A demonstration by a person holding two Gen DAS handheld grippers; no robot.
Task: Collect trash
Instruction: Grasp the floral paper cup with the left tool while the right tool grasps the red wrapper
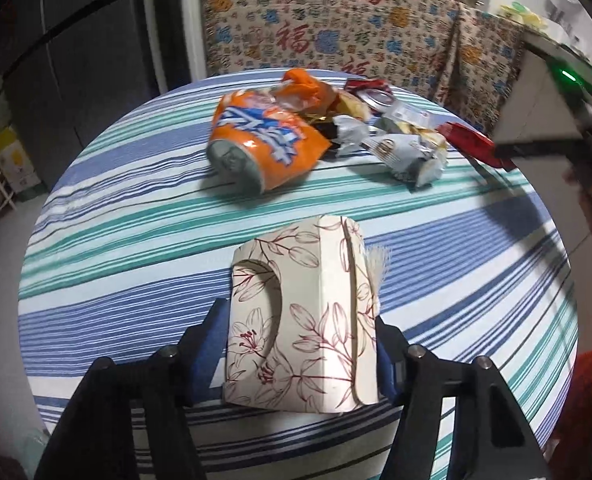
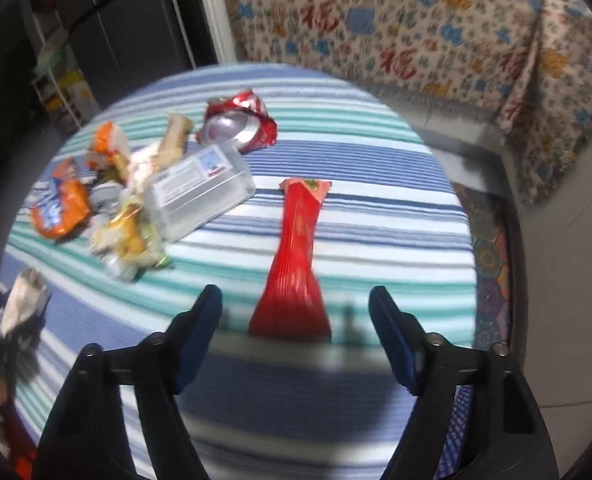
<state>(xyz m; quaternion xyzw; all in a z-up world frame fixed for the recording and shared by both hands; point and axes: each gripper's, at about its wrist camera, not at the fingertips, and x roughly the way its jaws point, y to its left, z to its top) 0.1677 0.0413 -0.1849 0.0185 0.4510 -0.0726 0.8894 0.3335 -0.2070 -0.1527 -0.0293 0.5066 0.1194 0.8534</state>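
Note:
My left gripper [image 1: 299, 312] is shut on a cream paper carton [image 1: 304, 280] printed with red flowers; both blue pads press its sides just above the striped tablecloth [image 1: 136, 240]. My right gripper [image 2: 296, 296] stands open over the table. The wide end of a long red wrapper [image 2: 296, 256] lies between its fingers, touching neither pad. Farther back lies a heap of trash: an orange snack bag [image 1: 264, 136], silver wrappers [image 1: 408, 148], a crushed red can [image 2: 240, 120] and a clear plastic box [image 2: 204, 192].
The round table's edge [image 2: 436, 152] curves close on the right, with floor tiles and a patterned mat beyond. Furniture draped in a patterned cloth [image 1: 336, 20] stands behind the table. Dark cabinets [image 1: 76, 60] and a small rack are at the left.

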